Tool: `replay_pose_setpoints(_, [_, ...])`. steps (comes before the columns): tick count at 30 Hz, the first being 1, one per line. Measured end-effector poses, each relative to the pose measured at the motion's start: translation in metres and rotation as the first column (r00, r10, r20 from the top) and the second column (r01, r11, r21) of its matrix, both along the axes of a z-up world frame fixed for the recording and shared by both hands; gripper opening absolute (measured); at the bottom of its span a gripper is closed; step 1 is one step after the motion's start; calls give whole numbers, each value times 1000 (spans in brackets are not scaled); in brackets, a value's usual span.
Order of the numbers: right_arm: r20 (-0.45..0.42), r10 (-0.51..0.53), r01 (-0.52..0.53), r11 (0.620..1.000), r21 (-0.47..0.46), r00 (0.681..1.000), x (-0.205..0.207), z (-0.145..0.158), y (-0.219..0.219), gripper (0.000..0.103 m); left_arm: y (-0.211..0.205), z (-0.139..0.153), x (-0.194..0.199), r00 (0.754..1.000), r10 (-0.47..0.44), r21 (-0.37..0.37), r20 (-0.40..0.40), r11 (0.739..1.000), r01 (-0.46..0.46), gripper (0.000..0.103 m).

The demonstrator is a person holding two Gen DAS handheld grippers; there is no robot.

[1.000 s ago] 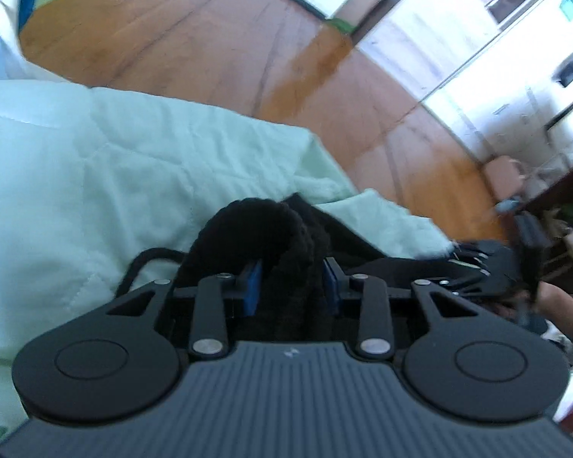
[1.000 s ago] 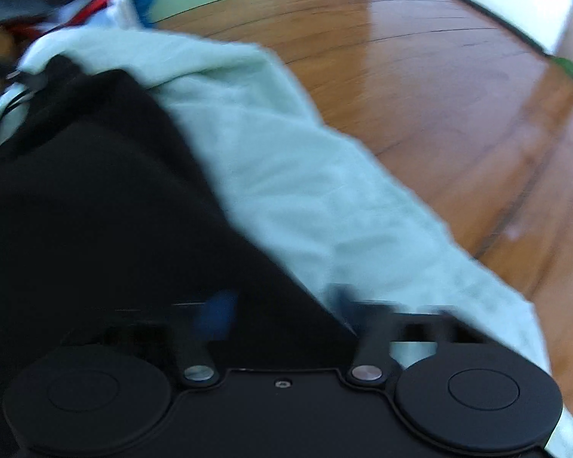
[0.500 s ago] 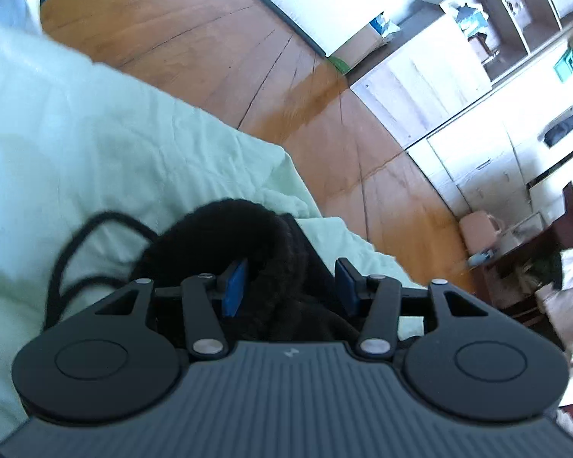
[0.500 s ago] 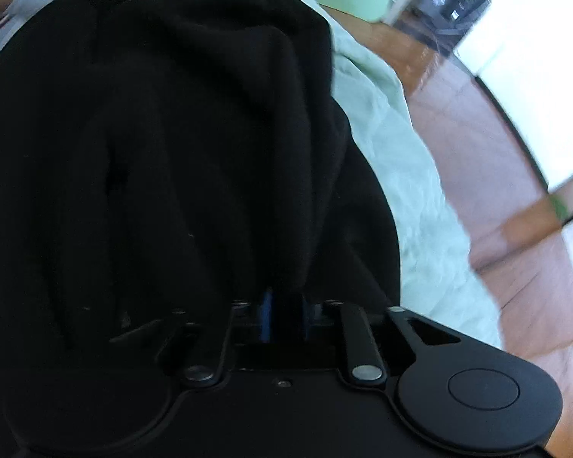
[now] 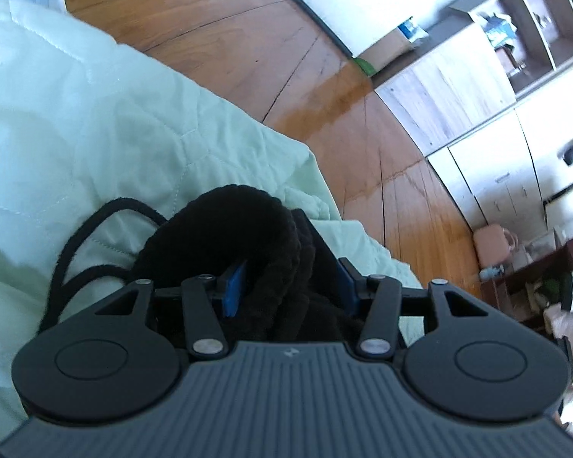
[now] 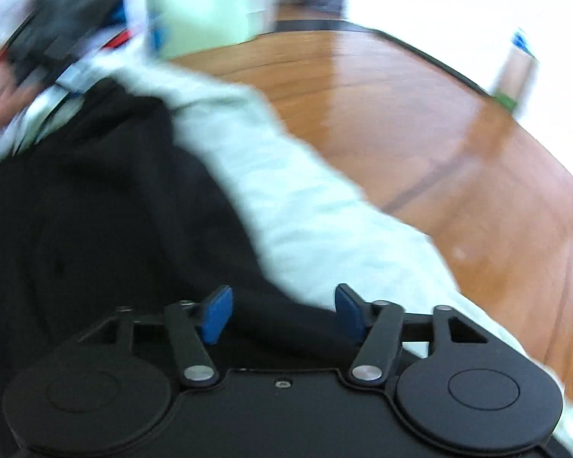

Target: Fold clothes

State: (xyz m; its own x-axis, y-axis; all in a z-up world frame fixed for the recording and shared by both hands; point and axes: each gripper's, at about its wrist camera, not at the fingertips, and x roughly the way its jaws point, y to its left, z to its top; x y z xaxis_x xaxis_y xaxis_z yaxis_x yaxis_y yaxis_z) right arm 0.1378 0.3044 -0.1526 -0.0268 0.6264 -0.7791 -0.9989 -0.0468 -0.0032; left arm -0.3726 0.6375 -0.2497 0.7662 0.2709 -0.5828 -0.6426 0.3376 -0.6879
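A: Where's the garment (image 6: 95, 221)?
B: Left of frame, on the quilt (image 5: 95, 122).
A: Risks?
B: Right tongs (image 6: 282, 307) wide, empty. Left tongs (image 5: 290, 282) bracket a thick roll; grip unclear. Cord (image 5: 80, 240) could snag.

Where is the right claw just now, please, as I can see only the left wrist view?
Observer: The right claw is low over the near edge of the black garment.
Operator: Thank you. Is it gripping the cloth?
Observer: No, its blue pads stand wide apart and pinch nothing, though the picture is blurred.
Operator: And how does the garment lie on that side?
Observer: It is spread out broadly on the pale green quilt, which shows bare along its right side.
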Motion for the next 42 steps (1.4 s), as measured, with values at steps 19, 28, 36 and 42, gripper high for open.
replay_pose_setpoints(19, [34,140,-130,968,-215,990,-8,-78,-62,83,-23,9,14,976,-30,175,-215,982,69,20])
replay_pose_setpoints(28, [149,93,-74,988,-133,984,-23,-58,-99,78,-16,0,11,987,-24,116,-160,992,43,20])
replay_pose_setpoints(36, [252,64,-65,998,-2,966,-10,-38,-75,74,-12,-5,16,998,-42,73,-56,996,46,40])
replay_pose_setpoints(42, [400,258,-216,965,-146,880,-27,-71,-40,62,-10,-11,36,986,-2,93,-168,995,18,16])
